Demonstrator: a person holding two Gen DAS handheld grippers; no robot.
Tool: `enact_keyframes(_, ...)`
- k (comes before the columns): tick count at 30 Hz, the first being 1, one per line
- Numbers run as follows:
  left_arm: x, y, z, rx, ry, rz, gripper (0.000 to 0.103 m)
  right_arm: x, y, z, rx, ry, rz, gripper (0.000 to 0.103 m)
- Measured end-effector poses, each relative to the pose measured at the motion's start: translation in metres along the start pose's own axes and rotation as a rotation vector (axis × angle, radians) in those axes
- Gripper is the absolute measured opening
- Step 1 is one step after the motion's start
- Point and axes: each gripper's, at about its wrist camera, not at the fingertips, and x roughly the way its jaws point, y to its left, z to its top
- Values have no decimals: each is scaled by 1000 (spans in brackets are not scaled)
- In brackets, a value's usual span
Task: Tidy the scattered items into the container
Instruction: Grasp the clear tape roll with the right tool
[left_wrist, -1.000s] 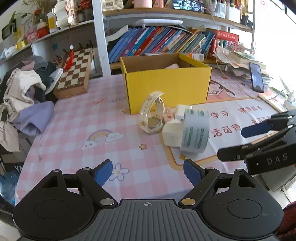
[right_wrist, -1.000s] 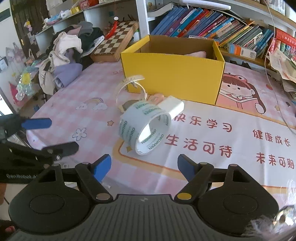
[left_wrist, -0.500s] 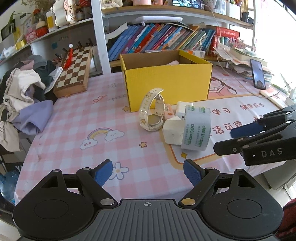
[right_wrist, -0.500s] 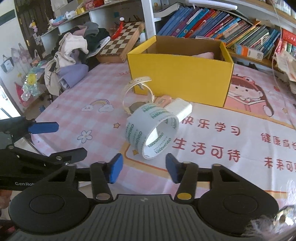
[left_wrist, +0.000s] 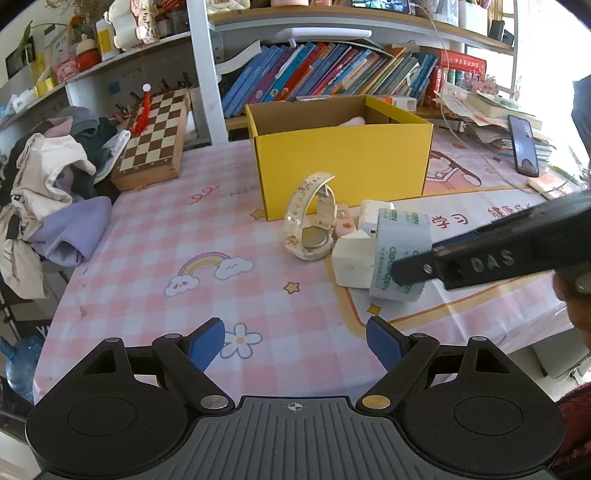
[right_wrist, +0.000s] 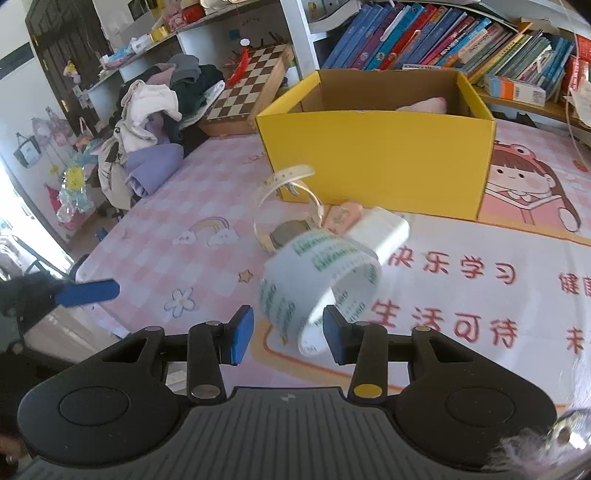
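From the left wrist view, the left claw (left_wrist: 295, 341) hangs spread and empty over the pink checked counter (left_wrist: 155, 236), well short of the tape roll (left_wrist: 400, 254), which stands on edge beside a white block (left_wrist: 352, 260) and a watch (left_wrist: 308, 225) in front of the yellow box (left_wrist: 343, 170). From the right wrist view, the right claw (right_wrist: 288, 336) has its jaws partly apart, either side of the tape roll's near rim without clearly touching it, the roll blurred and tilted just ahead.

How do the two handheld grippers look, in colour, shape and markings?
Both grippers, left gripper and right gripper, are black, with ribbed grey bases, round side discs and blue finger pads. The right one's finger, seen from the left wrist, bears "DAS" lettering.
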Motion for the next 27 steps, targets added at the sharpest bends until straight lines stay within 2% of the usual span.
enact_keyframes(2, 1, 0, 1, 0, 6, 4, 86, 5, 0, 4, 2, 7, 7, 32)
enact_keyframes(3, 1, 1, 1, -2, 7, 4, 86, 6, -1, 5, 3, 11, 10, 22)
enact_keyframes(5, 3, 1, 2, -6, 7, 1, 86, 8, -1, 7, 5, 15, 19, 20)
enact_keyframes(9, 11, -2, 5, -14, 16, -29, 86, -6, -1, 6, -27, -17, -6, 7)
enact_keyframes(13, 23, -12, 8, 4, 26, -75, 85, -23, -5, 3, -56, -33, -57, 4)
enact_keyframes(17, 34, -27, 13, 44, 26, -110, 85, -26, -13, 1, -55, 2, -105, 4)
enact_keyframes(27, 68, -46, 23, 67, 30, -113, 85, -22, -39, -5, -12, 112, -176, 4)
